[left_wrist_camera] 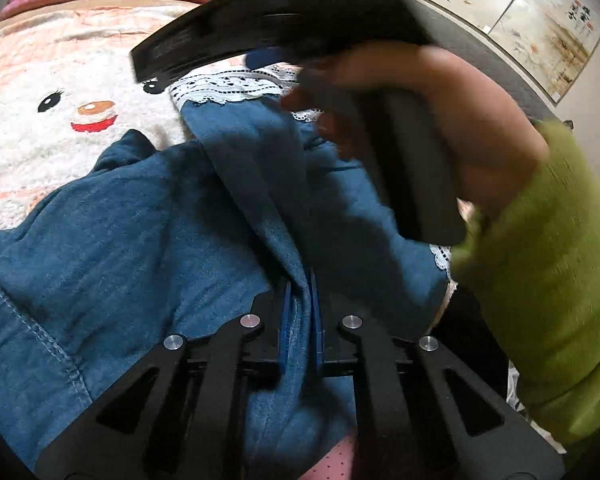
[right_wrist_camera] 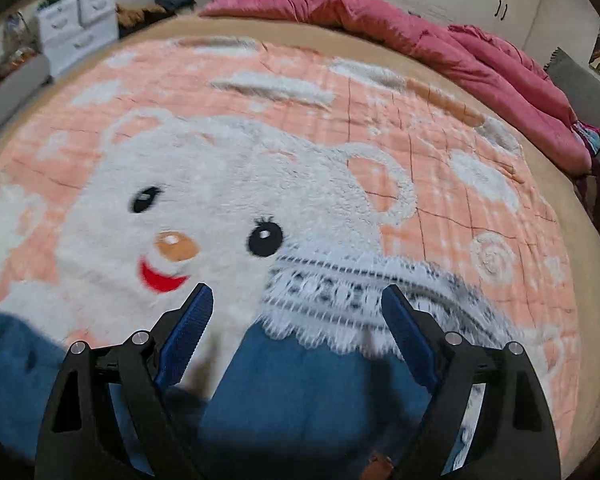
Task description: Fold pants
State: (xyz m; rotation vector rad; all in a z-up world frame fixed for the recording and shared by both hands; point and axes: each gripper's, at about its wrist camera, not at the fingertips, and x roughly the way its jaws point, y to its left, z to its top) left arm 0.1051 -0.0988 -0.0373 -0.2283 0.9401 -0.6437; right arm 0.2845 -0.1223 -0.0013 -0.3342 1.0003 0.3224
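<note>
Left wrist view: left gripper [left_wrist_camera: 300, 292] pinches the blue pants [left_wrist_camera: 140, 240]; the right gripper [right_wrist_camera: 296, 312], spread wide, blocks the bear blanket [right_wrist_camera: 220, 184].

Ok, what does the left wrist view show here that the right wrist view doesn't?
Only the left wrist view shows the left gripper, jaws shut on a fold of the blue pants, plus the person's right hand and green sleeve. Only the right wrist view shows the right gripper with jaws open over the lace trim, and the white drawers. Both show the pants, the lace trim, the bear blanket and the pink quilt.
</note>
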